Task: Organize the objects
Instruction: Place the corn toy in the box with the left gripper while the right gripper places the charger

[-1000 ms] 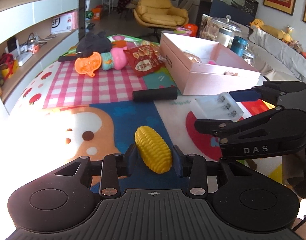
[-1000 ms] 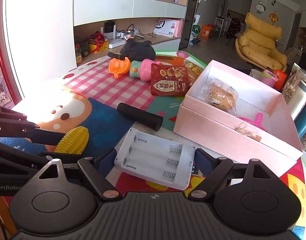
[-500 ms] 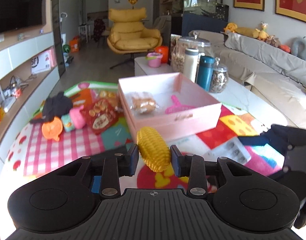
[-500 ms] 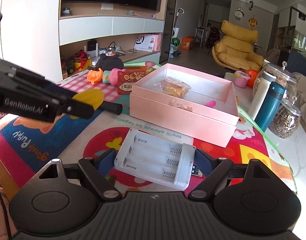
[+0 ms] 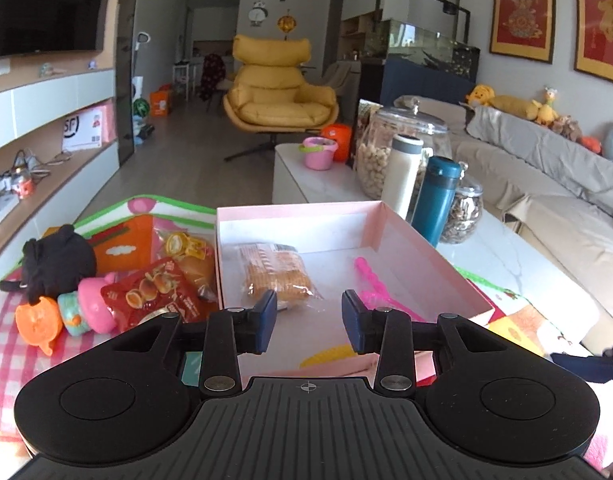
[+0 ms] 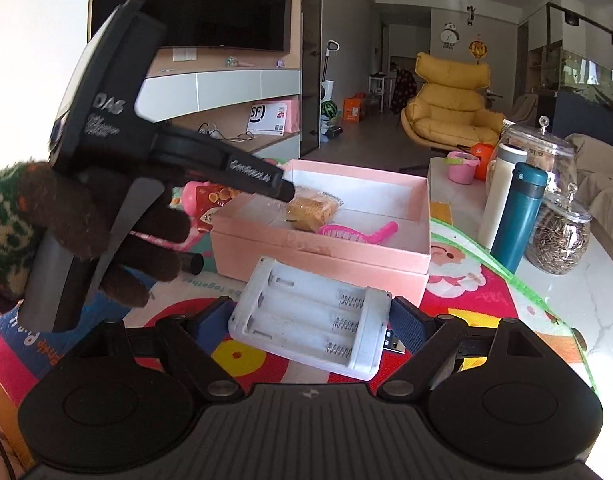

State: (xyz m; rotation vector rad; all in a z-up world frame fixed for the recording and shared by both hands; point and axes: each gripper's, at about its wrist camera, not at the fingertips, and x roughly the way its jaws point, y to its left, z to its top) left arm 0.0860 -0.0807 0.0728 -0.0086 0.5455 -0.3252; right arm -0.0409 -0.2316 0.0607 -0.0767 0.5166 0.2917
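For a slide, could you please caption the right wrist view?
Right gripper grips white battery holder; left gripper over pink box.

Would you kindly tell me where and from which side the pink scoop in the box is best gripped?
Take the pink scoop by its straight handle, coming down from above. It lies flat on the floor of the pink box, whose walls block a sideways approach. The handle is narrow and points away from the snack bag, so there is probably room either side.
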